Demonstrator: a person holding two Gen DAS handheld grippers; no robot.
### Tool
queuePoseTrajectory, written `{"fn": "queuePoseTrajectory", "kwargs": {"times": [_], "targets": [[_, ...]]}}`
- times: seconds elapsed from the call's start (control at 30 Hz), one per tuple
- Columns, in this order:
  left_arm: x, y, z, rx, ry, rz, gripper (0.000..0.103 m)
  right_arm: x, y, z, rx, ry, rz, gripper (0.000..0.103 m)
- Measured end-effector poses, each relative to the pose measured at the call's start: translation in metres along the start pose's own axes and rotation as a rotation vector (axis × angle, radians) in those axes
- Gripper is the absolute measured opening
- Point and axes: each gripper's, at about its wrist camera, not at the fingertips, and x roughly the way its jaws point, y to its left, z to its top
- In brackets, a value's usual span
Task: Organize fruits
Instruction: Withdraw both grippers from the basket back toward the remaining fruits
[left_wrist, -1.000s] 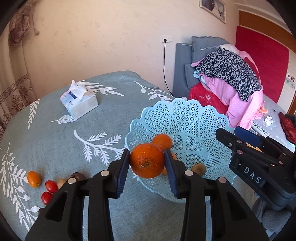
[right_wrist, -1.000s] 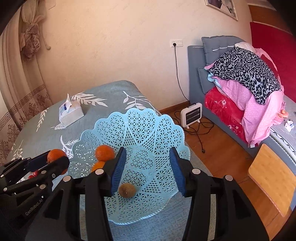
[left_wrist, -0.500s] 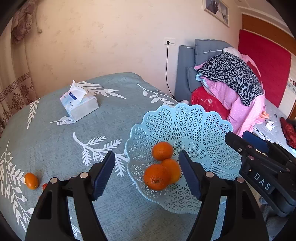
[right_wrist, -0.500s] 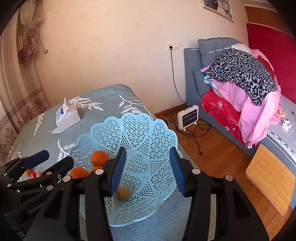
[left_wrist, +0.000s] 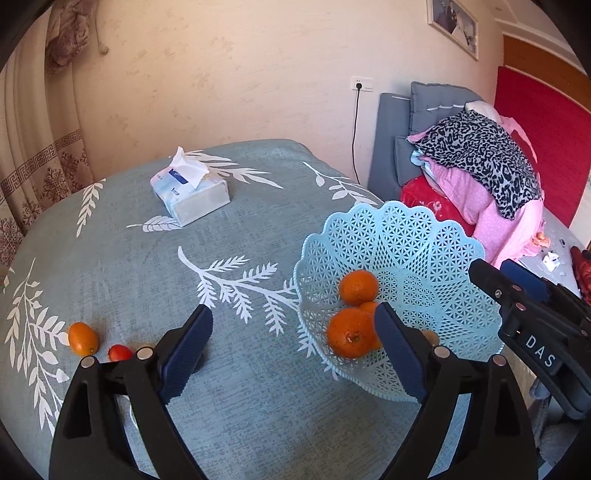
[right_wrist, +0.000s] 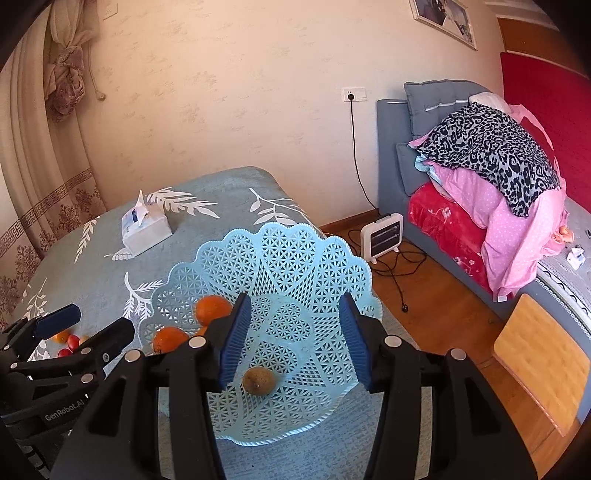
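A pale blue lattice basket (left_wrist: 406, 221) stands on the teal leaf-print tablecloth (left_wrist: 129, 280). It holds three oranges, the nearest orange (left_wrist: 349, 338) at its left wall, and a brown kiwi (right_wrist: 258, 380). My left gripper (left_wrist: 291, 325) hovers at the basket's left rim; its jaws are opening and nothing is between them. My right gripper (right_wrist: 293, 321) hangs open above the basket's middle, its pads touching nothing. A kumquat (left_wrist: 83, 338) and a cherry tomato (left_wrist: 120, 352) lie on the cloth at the left, partly hidden by the left finger.
A tissue pack (left_wrist: 190, 195) sits at the table's far side. Past the table's right edge are wooden floor, a small white heater (right_wrist: 382, 236) with its cable, and a sofa heaped with bedding (right_wrist: 498, 166). A wooden board (right_wrist: 539, 354) is at lower right.
My left gripper opened wide and let go of the orange, which now lies in the basket by the other two. The left view shifted back and left. The right gripper kept still.
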Motion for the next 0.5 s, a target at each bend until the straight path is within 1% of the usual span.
{"fn": "queuePoseTrajectory", "kwargs": {"times": [0.5], "targets": [[-0.017, 0.031, -0.015, -0.027, -0.011, 0.093, 0.089, -0.001, 0.025, -0.008, -0.054, 0.012, 0.045, 0.051]]}}
